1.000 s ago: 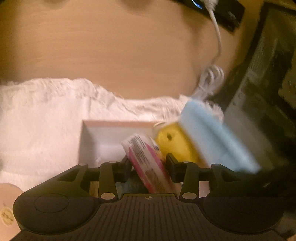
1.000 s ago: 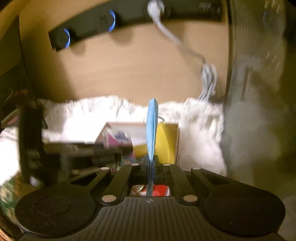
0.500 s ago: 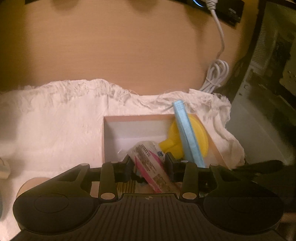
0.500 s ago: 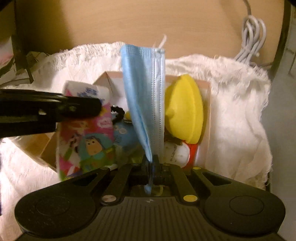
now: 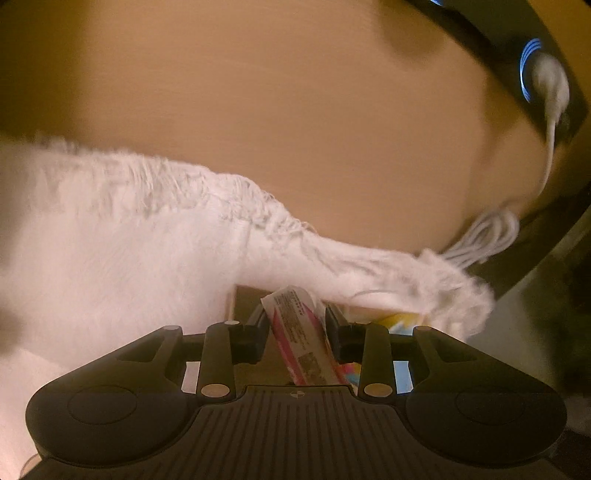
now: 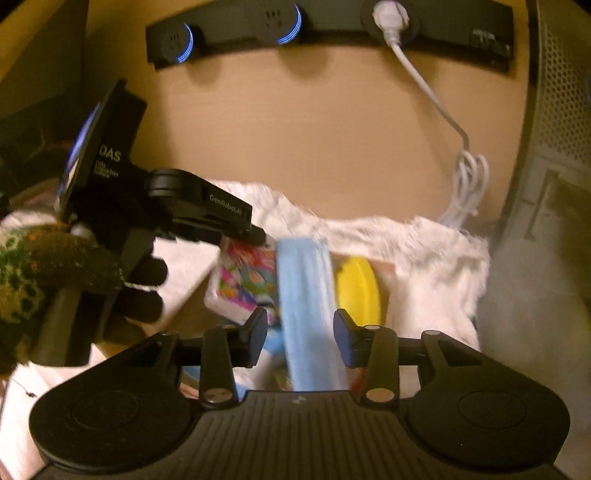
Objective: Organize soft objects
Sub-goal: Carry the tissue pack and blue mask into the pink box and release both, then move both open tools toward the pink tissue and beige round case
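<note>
My left gripper (image 5: 295, 325) is shut on a colourful tissue packet (image 5: 303, 339) and holds it over the pink box (image 5: 369, 310) on the white fluffy cloth (image 5: 129, 240). In the right wrist view the packet (image 6: 243, 280) hangs from the left gripper's fingers (image 6: 221, 221) over the box. My right gripper (image 6: 299, 332) is open; a blue face mask (image 6: 306, 306) lies loose between its jaws, over the box. A yellow round object (image 6: 358, 291) sits in the box's right part.
A black power strip (image 6: 332, 33) runs along the wooden wall, with a white cable (image 6: 469, 184) coiled by the cloth's far right corner. A grey computer case (image 6: 546, 221) stands to the right. The gloved hand (image 6: 140, 288) holds the left gripper.
My right gripper has opened and let go of the blue mask, which now lies over the box. My left gripper, still holding the packet, has tilted up and moved.
</note>
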`<control>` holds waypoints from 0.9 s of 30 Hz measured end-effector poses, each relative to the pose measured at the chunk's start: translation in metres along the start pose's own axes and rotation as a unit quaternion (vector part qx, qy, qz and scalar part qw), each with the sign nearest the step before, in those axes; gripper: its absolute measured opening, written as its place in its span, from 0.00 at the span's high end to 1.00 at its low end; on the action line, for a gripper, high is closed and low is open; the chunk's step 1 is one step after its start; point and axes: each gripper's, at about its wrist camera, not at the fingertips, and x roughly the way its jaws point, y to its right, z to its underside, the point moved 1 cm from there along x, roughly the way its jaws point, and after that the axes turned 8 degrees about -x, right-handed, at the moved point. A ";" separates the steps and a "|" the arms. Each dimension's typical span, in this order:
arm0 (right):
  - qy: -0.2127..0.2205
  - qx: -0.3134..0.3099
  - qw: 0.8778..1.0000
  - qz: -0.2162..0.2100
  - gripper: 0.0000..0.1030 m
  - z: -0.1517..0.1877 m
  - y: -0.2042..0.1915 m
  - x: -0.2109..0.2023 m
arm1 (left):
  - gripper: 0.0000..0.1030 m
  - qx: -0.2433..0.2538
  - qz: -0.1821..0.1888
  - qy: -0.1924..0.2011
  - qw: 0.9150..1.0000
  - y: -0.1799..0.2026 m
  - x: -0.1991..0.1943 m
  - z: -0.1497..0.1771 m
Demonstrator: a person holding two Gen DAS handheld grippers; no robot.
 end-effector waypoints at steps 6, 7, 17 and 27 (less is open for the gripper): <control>-0.008 -0.009 1.000 -0.011 0.65 -0.021 -0.025 0.043 | 0.64 0.038 0.018 -0.026 0.999 -0.004 -0.021 0.002; -0.019 -0.010 1.000 -0.017 0.65 -0.023 -0.028 0.054 | 0.64 0.036 0.019 -0.009 0.999 -0.006 -0.029 0.003; -0.055 0.021 0.997 -0.059 0.65 -0.042 -0.046 0.078 | 0.64 0.052 0.022 0.076 0.995 -0.026 -0.124 0.025; -0.119 0.052 0.991 -0.030 0.65 -0.030 -0.051 0.123 | 0.64 0.065 -0.027 0.075 0.995 -0.078 -0.176 0.085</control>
